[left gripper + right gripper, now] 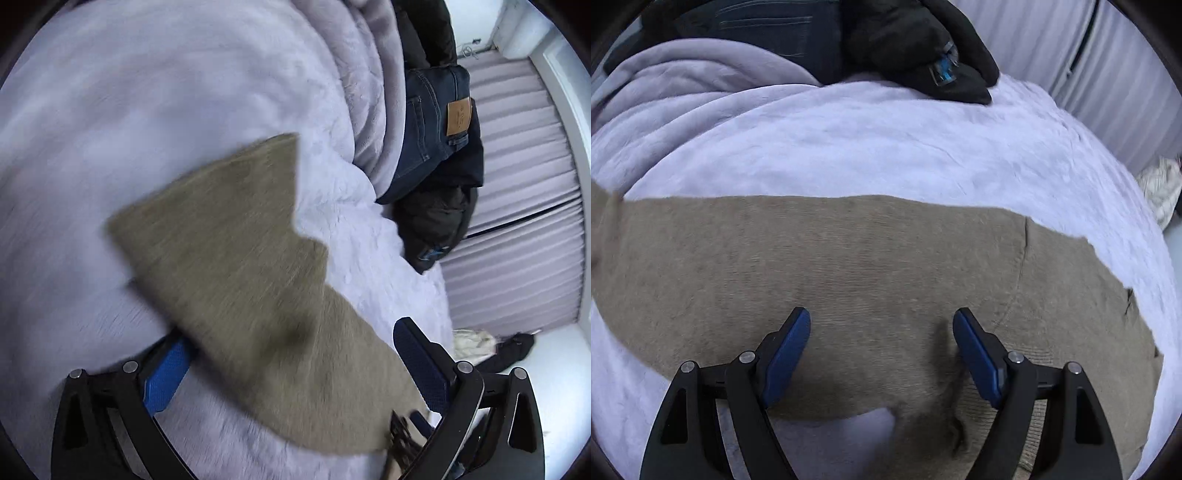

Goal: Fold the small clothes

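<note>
A khaki knit garment [236, 258] lies spread on a fluffy lilac blanket [147, 110]. My left gripper [291, 332] is open, its jaws wide apart with the garment's lower part running between them. The cloth covers the tip of the left finger [166, 380]; the right finger [421, 358] stands clear beside the cloth's edge. In the right wrist view the same garment [849, 258] stretches across the blanket [886, 147]. My right gripper [882, 314] hovers open just over it, with nothing pinched between its blue pads [786, 354].
Folded dark jeans [432, 122] and a black garment [443, 214] lie at the blanket's far edge; the black garment [916, 40] also shows at the top of the right view. A pleated lilac panel [517, 184] runs alongside. A white cloth [472, 345] lies on the floor.
</note>
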Demonstrator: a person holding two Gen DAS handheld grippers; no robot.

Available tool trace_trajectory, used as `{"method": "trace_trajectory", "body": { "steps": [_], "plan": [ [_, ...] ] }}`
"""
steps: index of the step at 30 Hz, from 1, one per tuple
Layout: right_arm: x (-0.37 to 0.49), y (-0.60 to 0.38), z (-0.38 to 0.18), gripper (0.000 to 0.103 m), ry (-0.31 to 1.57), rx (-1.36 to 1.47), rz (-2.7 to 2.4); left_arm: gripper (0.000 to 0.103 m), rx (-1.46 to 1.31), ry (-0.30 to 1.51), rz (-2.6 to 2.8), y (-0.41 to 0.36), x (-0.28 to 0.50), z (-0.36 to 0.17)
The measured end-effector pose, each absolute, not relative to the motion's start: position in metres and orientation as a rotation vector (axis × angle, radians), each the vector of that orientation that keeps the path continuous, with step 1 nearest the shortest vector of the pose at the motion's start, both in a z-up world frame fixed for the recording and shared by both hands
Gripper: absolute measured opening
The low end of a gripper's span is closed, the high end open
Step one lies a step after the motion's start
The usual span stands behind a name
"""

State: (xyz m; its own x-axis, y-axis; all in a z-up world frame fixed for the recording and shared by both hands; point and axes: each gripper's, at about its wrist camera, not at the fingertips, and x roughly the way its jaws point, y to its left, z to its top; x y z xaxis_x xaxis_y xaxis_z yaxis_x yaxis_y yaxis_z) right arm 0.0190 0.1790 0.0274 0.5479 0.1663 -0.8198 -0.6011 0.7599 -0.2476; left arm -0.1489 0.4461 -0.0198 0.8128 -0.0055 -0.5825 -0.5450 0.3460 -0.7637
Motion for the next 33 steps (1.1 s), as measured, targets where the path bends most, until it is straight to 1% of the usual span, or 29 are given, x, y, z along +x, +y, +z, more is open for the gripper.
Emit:
{"method": "trace_trajectory", "body": {
  "steps": [1, 2, 3, 7, 10, 11, 12, 15, 18, 21, 23, 27, 30, 33],
  "plan": [
    [0.017, 0.178, 0.027, 0.082, 0.884, -0.554, 0.481, 0.082, -1.145, 0.543, 0.396, 0.446, -0.143, -0.014],
    [0.018, 0.173, 0.027, 0.082, 0.902, -0.541, 0.488, 0.032, -1.12, 0.548, 0.388, 0.446, -0.139, -0.01],
    [0.02, 0.168, 0.027, 0.082, 0.925, -0.523, 0.497, 0.013, -1.118, 0.572, 0.359, 0.446, -0.135, -0.011],
    [0.041, 0.132, 0.036, 0.082, 0.994, -0.383, 0.478, 0.013, -1.074, 0.57, 0.429, 0.443, -0.144, -0.013],
    [0.067, 0.124, 0.033, 0.082, 1.024, -0.327, 0.404, 0.012, -1.087, 0.521, 0.43, 0.445, -0.161, -0.006],
    [0.072, 0.126, 0.03, 0.083, 1.042, -0.312, 0.392, 0.007, -1.07, 0.512, 0.445, 0.445, -0.166, -0.001],
    [0.075, 0.133, 0.025, 0.083, 1.062, -0.311, 0.381, 0.007, -1.047, 0.509, 0.455, 0.443, -0.167, 0.005],
    [0.059, 0.168, 0.019, 0.084, 1.031, -0.38, 0.361, 0.007, -0.958, 0.522, 0.482, 0.436, -0.164, 0.024],
    [0.025, 0.206, 0.022, 0.084, 1.022, -0.426, 0.546, 0.007, -0.878, 0.564, 0.508, 0.424, -0.148, 0.039],
    [0.01, 0.205, 0.037, 0.082, 1.108, -0.308, 0.803, 0.007, -0.824, 0.577, 0.494, 0.409, -0.141, 0.056],
    [0.015, 0.171, 0.057, 0.082, 1.07, -0.256, 0.749, 0.007, -0.757, 0.596, 0.482, 0.39, -0.129, 0.072],
    [0.035, 0.075, 0.089, 0.083, 0.943, -0.286, 0.54, 0.007, -0.636, 0.668, 0.41, 0.338, -0.085, 0.094],
    [0.052, -0.017, 0.097, 0.083, 0.935, -0.267, 0.389, 0.007, -0.561, 0.729, 0.338, 0.282, -0.044, 0.104],
    [0.06, -0.101, 0.094, 0.083, 0.957, -0.224, 0.261, 0.007, -0.481, 0.781, 0.263, 0.217, -0.008, 0.113]
  ]
}}
